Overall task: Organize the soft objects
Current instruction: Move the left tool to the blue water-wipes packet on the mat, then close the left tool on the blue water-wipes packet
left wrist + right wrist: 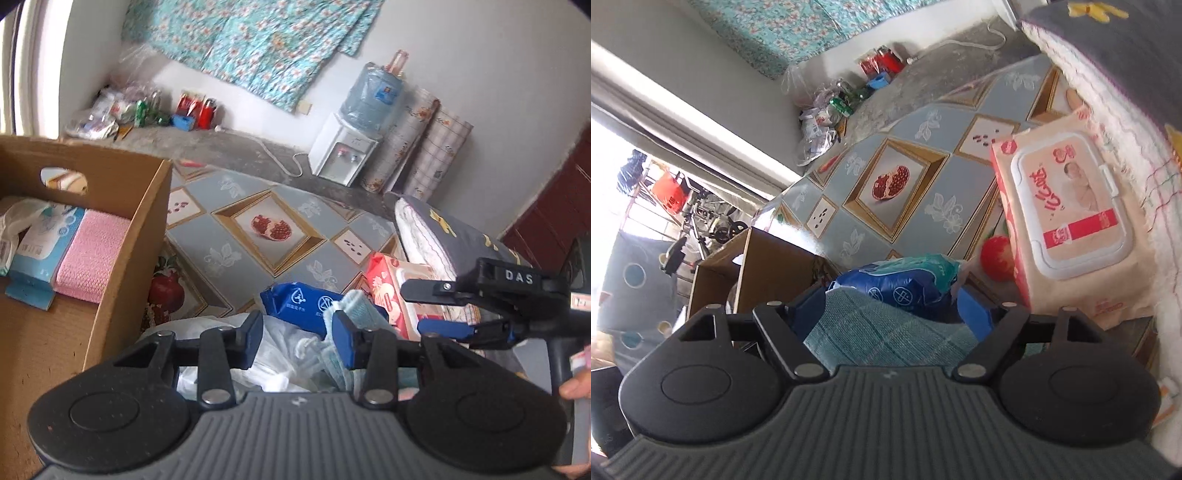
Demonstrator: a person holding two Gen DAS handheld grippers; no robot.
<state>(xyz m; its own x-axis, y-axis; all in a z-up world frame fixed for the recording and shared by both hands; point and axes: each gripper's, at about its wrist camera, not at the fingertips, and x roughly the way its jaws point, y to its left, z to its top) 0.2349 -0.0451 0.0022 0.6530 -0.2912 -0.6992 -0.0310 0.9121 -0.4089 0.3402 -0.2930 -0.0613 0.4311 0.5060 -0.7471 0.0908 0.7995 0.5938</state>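
A cardboard box (122,258) at the left holds a pink cloth (92,254) and a blue-white wipes pack (44,240). My left gripper (297,341) is open above a white plastic bag (273,354), beside a teal cloth (354,306) and a blue packet (299,302). My right gripper (439,308) enters from the right with its fingers around the teal cloth's far end. In the right wrist view my right gripper (890,314) is closed on the teal cloth (886,336), in front of the blue packet (897,288). A pink wet-wipes pack (1071,214) lies at the right.
A folded quilt (443,236) lies at the right on the pomegranate-patterned floor mat (258,236). A water dispenser (347,151), rolled mats (417,147) and bottles (147,107) stand along the far wall. The box (775,273) also shows in the right wrist view.
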